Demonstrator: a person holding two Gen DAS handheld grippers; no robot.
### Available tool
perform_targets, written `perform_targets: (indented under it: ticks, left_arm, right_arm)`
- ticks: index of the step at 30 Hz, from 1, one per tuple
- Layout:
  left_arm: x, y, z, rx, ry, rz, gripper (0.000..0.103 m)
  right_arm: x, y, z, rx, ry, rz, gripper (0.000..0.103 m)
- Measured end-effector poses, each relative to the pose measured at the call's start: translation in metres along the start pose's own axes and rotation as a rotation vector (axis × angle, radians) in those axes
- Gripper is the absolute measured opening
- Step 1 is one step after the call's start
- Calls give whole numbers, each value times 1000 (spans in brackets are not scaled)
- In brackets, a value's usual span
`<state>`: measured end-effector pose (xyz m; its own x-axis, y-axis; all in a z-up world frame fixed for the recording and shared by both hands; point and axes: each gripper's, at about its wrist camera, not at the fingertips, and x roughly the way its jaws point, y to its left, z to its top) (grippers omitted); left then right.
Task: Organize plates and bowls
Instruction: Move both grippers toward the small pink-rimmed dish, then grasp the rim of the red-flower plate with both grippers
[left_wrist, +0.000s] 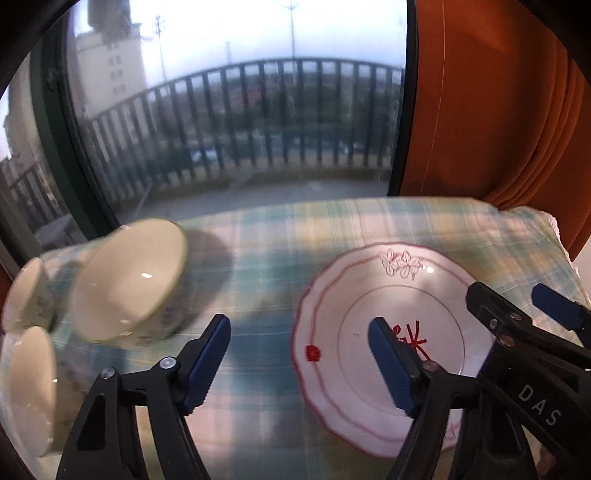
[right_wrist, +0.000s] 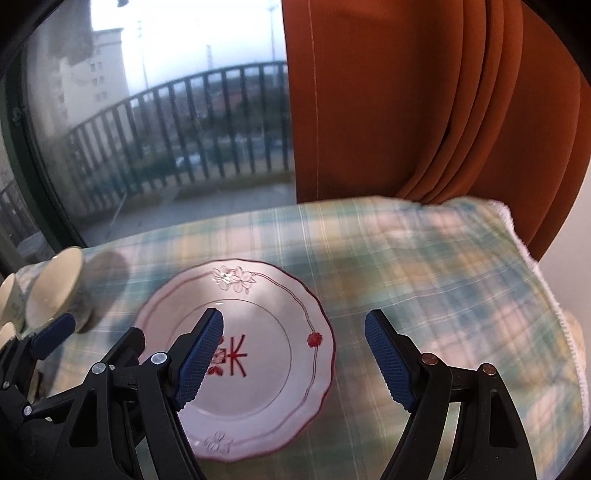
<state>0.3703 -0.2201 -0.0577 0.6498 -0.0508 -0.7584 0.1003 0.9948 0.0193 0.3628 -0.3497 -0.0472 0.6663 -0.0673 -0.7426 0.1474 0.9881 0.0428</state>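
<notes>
A white plate (left_wrist: 391, 295) (right_wrist: 266, 314) with a scalloped red rim and red marks lies flat on the plaid tablecloth. White bowls stand to its left: a large one (left_wrist: 125, 280) (right_wrist: 55, 288) and two smaller ones (left_wrist: 26, 291) (left_wrist: 29, 384) at the frame edge. My left gripper (left_wrist: 301, 360) is open above the plate's left rim, nothing between its fingers. My right gripper (right_wrist: 295, 358) is open above the plate's right rim, its left finger over the plate's centre. Each gripper shows in the other's view (left_wrist: 517, 306) (right_wrist: 88, 339). Neither touches the plate.
The green and yellow plaid tablecloth (right_wrist: 424, 277) covers the table, with its far edge against a large window (left_wrist: 240, 129) and an orange curtain (right_wrist: 406, 110) at the back right. The cloth's right edge (right_wrist: 554, 302) drops off near a wall.
</notes>
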Motion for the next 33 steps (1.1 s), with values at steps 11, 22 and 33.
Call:
perform_targets:
  ticks: [11, 22, 33]
  left_arm:
    - [32, -12, -6, 29, 119, -75, 53]
    - [20, 1, -18, 47, 140, -58, 50]
    - [-13, 34, -55, 43, 164, -54, 49]
  right_arm:
    - [52, -4, -1, 22, 192, 33, 64]
    - [44, 4, -12, -17, 223, 37, 62]
    - [17, 39, -47, -80, 242, 84, 62]
